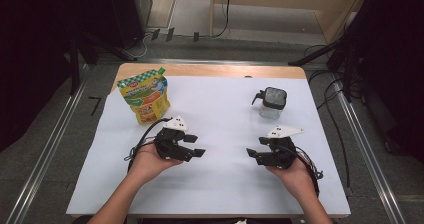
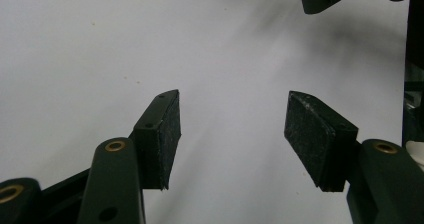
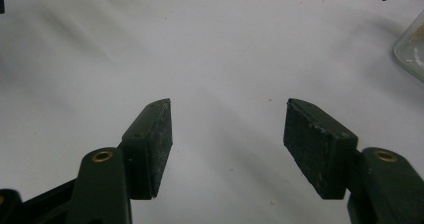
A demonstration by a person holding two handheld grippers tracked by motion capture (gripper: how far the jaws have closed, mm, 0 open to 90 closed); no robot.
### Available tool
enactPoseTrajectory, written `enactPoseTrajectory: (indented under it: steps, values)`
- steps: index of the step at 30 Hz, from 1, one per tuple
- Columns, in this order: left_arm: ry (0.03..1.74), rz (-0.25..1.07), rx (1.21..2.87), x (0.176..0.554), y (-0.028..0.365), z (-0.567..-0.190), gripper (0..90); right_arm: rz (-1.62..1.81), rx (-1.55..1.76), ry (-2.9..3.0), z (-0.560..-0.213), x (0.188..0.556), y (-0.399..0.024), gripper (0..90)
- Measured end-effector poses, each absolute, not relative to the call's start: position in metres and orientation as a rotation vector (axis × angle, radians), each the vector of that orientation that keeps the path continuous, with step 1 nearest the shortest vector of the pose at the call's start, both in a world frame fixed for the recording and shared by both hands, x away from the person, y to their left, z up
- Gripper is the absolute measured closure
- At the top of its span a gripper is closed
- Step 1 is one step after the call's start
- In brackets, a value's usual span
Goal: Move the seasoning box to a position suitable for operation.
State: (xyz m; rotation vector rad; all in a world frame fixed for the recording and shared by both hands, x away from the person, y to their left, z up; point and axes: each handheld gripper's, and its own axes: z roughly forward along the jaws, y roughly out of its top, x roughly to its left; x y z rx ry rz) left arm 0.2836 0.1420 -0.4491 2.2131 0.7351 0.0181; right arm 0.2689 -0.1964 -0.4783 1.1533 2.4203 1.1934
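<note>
Both your grippers gape wide, nothing between the pads. The left gripper (image 1: 199, 145) faces the right gripper (image 1: 252, 155) over the white sheet (image 1: 220, 179). The pouch (image 1: 145, 96) stands upright just beyond your left; the jar (image 1: 272, 103) stands just beyond your right. Each hand is nearest its own item.

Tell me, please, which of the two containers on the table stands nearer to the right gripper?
The clear jar with the black lid. It stands just beyond the right gripper, while the yellow and green pouch stands across the table, beyond the left gripper.
</note>
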Motion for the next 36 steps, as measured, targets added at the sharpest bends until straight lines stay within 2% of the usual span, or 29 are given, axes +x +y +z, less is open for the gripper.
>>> enactPoseTrajectory:
  steps: [8, 13, 16, 18, 22, 36]
  values:
    - [0.744, 0.022, 2.213, 0.286, 0.143, -0.450, 40.7, 1.179, 1.268, 2.308, -0.475, 0.280, -0.208, 38.2]
    - [0.734, 0.029, 2.204, 0.285, 0.144, -0.448, 40.8, 1.143, 1.339, 2.219, -0.474, 0.290, -0.218, 35.8]
    - [0.739, 0.030, 2.209, 0.285, 0.144, -0.449, 40.9, 1.102, 1.425, 2.129, -0.474, 0.302, -0.226, 30.3]
    - [0.736, 0.028, 2.210, 0.285, 0.143, -0.449, 40.9, 1.071, 1.471, 2.050, -0.476, 0.309, -0.226, 22.1]
    - [0.726, 0.028, 2.213, 0.283, 0.142, -0.449, 41.1, 1.020, 1.541, 1.962, -0.483, 0.322, -0.221, 13.8]
    - [0.724, 0.020, 2.213, 0.284, 0.141, -0.450, 41.3, 0.951, 1.653, 1.791, -0.497, 0.362, -0.203, 6.6]
